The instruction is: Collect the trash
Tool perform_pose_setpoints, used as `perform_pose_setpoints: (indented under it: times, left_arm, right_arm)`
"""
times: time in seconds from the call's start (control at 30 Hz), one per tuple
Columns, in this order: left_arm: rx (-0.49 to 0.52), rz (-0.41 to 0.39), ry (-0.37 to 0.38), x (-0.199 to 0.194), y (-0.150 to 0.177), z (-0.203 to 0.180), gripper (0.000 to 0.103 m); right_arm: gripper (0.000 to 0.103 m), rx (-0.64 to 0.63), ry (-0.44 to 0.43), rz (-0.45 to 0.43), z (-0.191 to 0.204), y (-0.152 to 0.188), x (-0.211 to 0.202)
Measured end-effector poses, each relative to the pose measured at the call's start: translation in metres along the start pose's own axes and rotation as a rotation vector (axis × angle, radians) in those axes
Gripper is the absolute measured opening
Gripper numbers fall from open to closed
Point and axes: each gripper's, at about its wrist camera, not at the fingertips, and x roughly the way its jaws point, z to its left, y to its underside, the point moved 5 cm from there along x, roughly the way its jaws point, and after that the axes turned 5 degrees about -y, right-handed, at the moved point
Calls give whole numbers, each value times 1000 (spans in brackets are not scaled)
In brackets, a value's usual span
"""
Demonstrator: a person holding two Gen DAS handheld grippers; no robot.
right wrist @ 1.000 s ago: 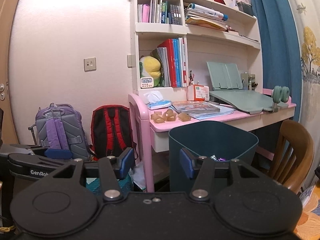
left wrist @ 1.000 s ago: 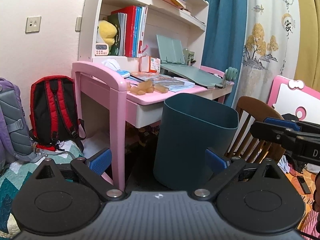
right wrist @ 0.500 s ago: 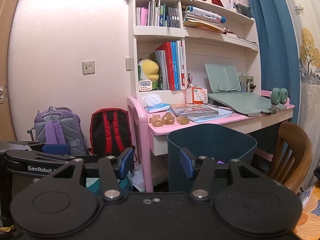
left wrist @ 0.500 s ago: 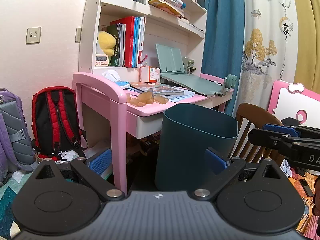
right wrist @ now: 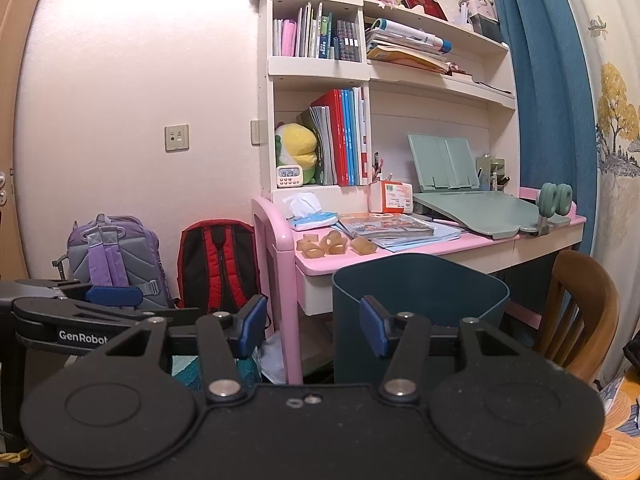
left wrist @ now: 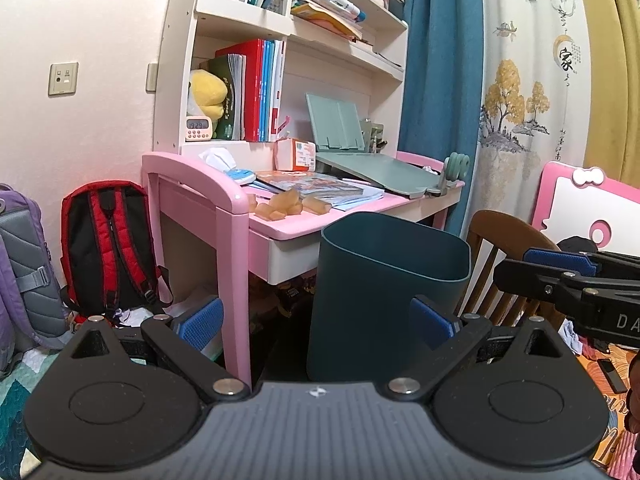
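**Trash pieces on the table, bin below: both tongs open and empty**

Trash pieces [right wrist: 334, 243]: small amber, crumpled-looking lumps clustered on the near left corner of the pink table [right wrist: 320, 266], just in front of the tissue pack [right wrist: 312, 218] and left of the stacked booklets [right wrist: 386, 226]. Exact material not determinable from either view.

Dark teal waste bin [right wrist: 420, 304]: upright on the floor, directly in front of the table edge, rim just below the tabletop. Contents mostly hidden.

Left tongs [left wrist: 316, 318]: jaws spread wide, nothing held. Right tongs [right wrist: 314, 326]: jaws also apart, narrower gap, nothing held. Both well short of the table, pointing toward it from a lower height.

Key relation for the coming move:
- Direction: cluster lies ahead of and above both tongs, near the centre line of each view, slightly left of it for the left.
- Long axis: cluster spreads roughly left to right along the table's front edge; individual pieces too small to judge.
- Nearer side: not clear from the frames; the right wrist view shows the pieces from above the tabletop, which suggests the easier approach.
- Drop path, by judgement: short, from the table corner down and right into the bin.

Other items: red backpack [right wrist: 218, 264] and purple backpack [right wrist: 114, 258] on the floor against the wall; wooden chair [right wrist: 576, 312] right of the bin.
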Motion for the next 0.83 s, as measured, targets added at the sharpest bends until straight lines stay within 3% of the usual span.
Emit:
perform_pose_setpoints:
  times: [0.57, 0.83]
  left_arm:
    - [15, -21, 8, -1, -1, -5, 100]
    - [0, 7, 27, 3, 3, -3, 100]
  right_arm:
    - [52, 10, 12, 0, -2, -1, 0]
    - [52, 16, 13, 8, -1, 0, 4]
